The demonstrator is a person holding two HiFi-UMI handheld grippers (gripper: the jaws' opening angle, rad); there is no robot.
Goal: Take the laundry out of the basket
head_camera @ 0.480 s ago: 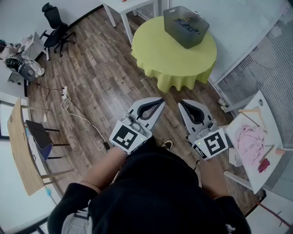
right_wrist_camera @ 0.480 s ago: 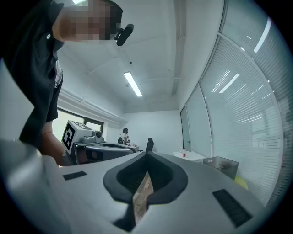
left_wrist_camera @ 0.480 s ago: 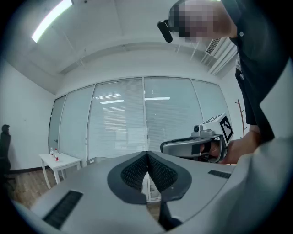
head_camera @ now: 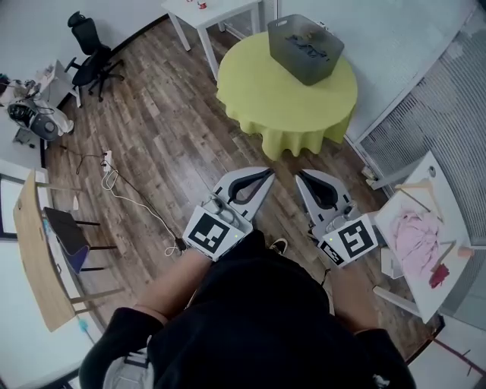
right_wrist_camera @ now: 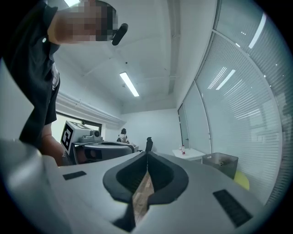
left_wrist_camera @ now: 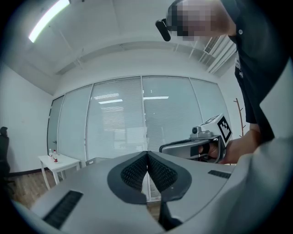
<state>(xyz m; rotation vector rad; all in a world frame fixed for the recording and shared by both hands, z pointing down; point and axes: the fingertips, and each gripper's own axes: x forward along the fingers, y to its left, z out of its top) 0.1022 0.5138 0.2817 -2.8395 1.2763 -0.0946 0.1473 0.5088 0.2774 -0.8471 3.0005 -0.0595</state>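
In the head view the person stands on the wood floor [head_camera: 163,144], holding both tongs out level and side by side, well short of the round tabletop [head_camera: 254,87] under its yellow-green cloth. The left tongs [head_camera: 268,174] have their jaws pressed together at the tips with nothing between them, as the left gripper view shows. The right tongs [head_camera: 301,175] are also closed tight and empty, with only floor visible through the slit behind the pads. The grey basket [head_camera: 291,64] sits on the tabletop toward its 1 o'clock edge, at about 12 o'clock from the tongs and well apart from them. Dark laundry [head_camera: 310,46] lies inside it. A white side table [head_camera: 215,10] stands beyond at 11 o'clock, an office chair [head_camera: 92,55] at 10 o'clock, and a pink cloth [head_camera: 415,236] lies at 3 o'clock.
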